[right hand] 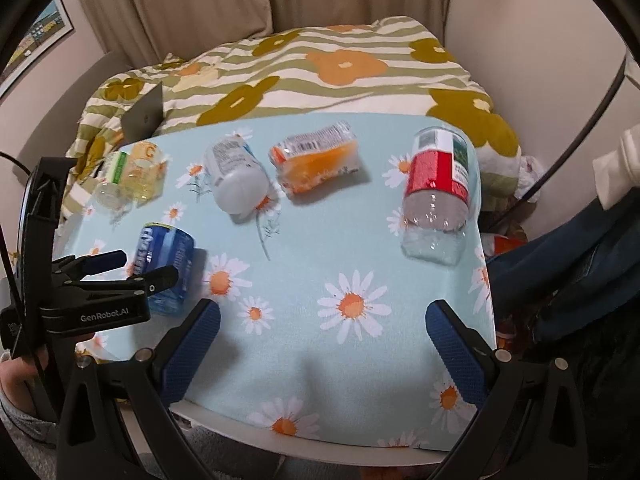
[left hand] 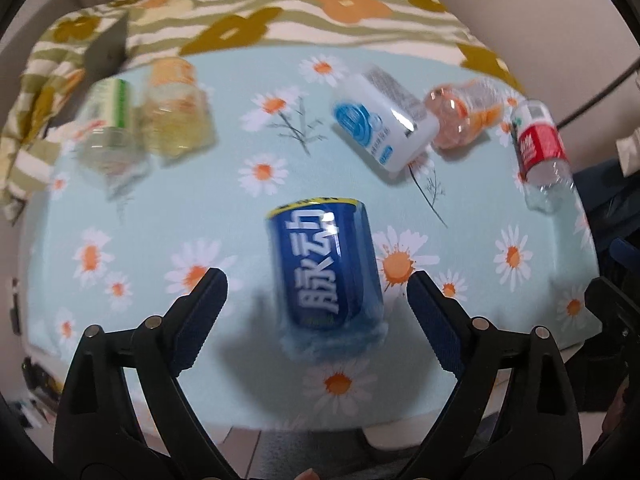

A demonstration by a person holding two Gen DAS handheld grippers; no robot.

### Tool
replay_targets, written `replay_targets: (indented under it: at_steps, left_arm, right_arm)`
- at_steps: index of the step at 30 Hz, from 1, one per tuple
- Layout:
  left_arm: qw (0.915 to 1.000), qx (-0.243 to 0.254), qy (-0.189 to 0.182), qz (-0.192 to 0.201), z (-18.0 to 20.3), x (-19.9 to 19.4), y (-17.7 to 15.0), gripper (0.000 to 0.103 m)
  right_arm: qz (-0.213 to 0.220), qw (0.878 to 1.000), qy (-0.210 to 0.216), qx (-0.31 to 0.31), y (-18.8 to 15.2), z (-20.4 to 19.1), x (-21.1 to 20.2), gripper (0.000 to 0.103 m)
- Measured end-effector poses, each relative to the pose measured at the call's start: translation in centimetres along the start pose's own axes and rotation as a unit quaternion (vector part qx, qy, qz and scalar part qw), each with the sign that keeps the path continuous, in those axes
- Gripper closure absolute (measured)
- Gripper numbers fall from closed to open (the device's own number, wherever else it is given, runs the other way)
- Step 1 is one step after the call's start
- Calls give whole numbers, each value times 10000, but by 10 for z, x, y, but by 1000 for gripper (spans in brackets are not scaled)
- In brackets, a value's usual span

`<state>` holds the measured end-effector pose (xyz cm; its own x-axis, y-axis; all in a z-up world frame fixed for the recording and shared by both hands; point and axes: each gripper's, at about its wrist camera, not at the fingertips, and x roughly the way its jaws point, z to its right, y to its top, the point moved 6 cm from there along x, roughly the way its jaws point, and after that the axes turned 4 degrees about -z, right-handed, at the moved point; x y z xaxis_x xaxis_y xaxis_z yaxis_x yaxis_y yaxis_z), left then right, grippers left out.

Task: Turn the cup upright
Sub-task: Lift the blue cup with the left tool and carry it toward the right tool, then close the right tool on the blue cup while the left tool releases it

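Left gripper [left hand: 316, 300] lines up on the blue cup [left hand: 324, 264], its jaws apart on either side and not yet touching it.

The blue cup, cut from a drinks bottle, appears to stand upside down near the desk's [right hand: 360, 248] front left corner, yellow-edged rim against the daisy cloth; blur leaves its exact tilt unclear. A good grasp would close mid-body, squarely across the label, lightly enough not to crush thin plastic, then lift clear before rotating so the rim ends up on top. The right gripper [right hand: 324, 344] hangs spread over the front edge, holding nothing. The cup's label bears large white Chinese characters, seemingly "脉动"; the left gripper's body reads "GenRobot.AI". Print on the other bottles is too small to read.
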<state>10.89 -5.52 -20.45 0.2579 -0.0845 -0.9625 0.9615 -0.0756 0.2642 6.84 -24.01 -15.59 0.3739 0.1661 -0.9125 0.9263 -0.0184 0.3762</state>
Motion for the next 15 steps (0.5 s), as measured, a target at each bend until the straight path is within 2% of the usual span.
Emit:
replay_targets:
  at_steps: [2, 4, 8, 11, 15]
  left_arm:
    - [9997, -171, 90, 171, -10, -22, -2, 0]
    - [9986, -317, 223, 373, -22, -43, -4, 0]
    - [9967, -521, 390, 490, -52, -64, -8, 0]
    - [9958, -649, 390, 511, -75, -70, -14, 0]
    - [9965, -652, 350, 394, -105, -63, -23, 0]
  right_arm:
    - [-44, 9997, 175, -137, 7, -7, -6, 0]
    - [-115, 9990, 289, -314, 17, -18, -9, 0]
    - [-392, 9963, 655, -390, 33, -43, -5, 0]
    - [-673, 9928, 947, -303, 41, -65, 7, 0]
    - [-1161, 9866, 1126, -208, 49, -93, 32, 0]
